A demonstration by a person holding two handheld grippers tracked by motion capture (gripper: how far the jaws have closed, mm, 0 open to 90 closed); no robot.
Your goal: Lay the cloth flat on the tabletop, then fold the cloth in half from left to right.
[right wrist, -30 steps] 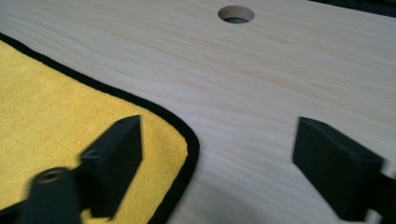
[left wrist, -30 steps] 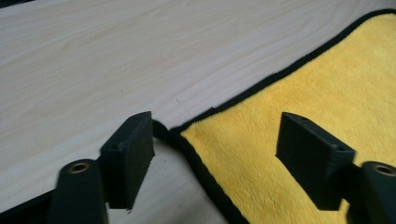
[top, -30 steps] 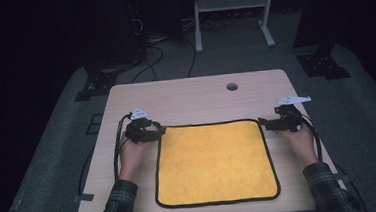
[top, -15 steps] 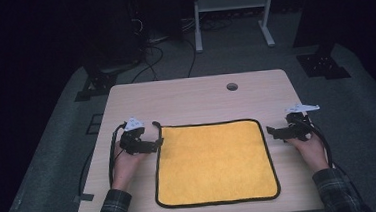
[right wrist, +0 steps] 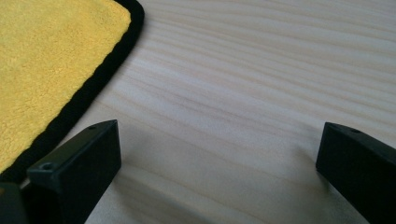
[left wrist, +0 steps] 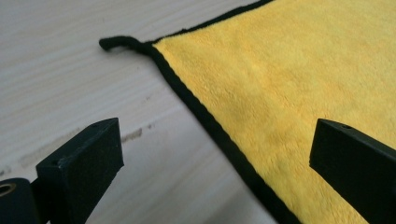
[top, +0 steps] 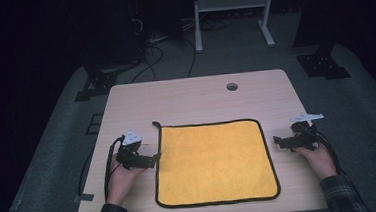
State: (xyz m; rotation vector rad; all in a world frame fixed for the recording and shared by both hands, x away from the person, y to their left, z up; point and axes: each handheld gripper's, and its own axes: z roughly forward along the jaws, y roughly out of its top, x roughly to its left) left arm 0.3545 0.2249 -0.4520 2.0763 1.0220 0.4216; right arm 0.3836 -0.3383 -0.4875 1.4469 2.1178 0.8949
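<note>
The yellow cloth point(top: 215, 161) lies flat on the table point(top: 195, 98), with the left gripper point(top: 152, 161) at its left edge and the right gripper point(top: 279, 142) beside its right edge, both jaws having just opened wide and empty, so each should probably pinch only the black hem.

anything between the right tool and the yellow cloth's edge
Nothing: bare wood of the table separates the right tool from the yellow cloth, as the right gripper view shows.

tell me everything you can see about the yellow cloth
The yellow cloth is a roughly square, fluffy, microfibre-looking towel with black edging and a small black loop at its far left corner. It lies spread flat on the pale wooden table, towards the near edge. The left tool sits open at its left edge, the right tool open just off its right edge; neither grips it.
</note>
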